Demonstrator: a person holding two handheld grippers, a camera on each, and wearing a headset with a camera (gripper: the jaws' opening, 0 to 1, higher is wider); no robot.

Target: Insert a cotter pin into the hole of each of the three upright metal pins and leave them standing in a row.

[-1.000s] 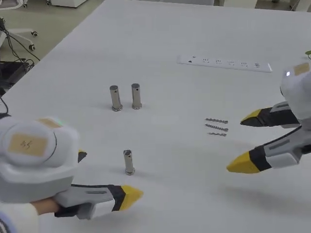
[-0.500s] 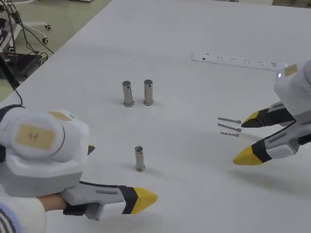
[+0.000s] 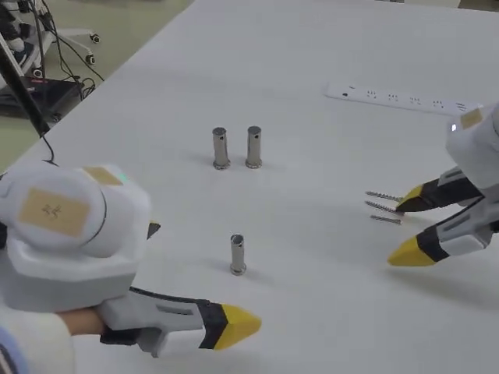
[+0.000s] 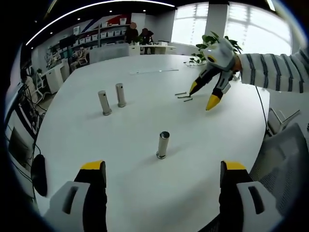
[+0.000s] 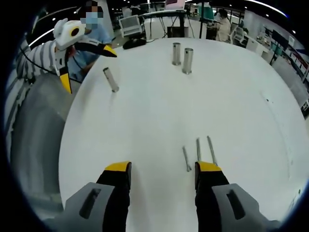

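Carefully: crowded cotter pins (image 3: 383, 207).
My right tool (image 3: 404, 230), jaws spread, hovers beside them; closing carelessly could pinch two or flick them across the tabletop (image 3: 312, 93).

A lone pin (image 3: 238, 255) stands upright on the table (image 3: 312, 62). Behind it, well apart, two pins (image 3: 221, 148) stand upright, just beside each other in a row. To the lone pin's right and a little behind, three cotter pins (image 3: 383, 207) lie flat, side by side. Far behind it to the right lies a power strip (image 3: 405, 100). The left tool (image 4: 163, 168) is just before the lone pin, jaws parted. The right tool (image 3: 398, 232) is to its right, parted jaws just beside the cotter pins.
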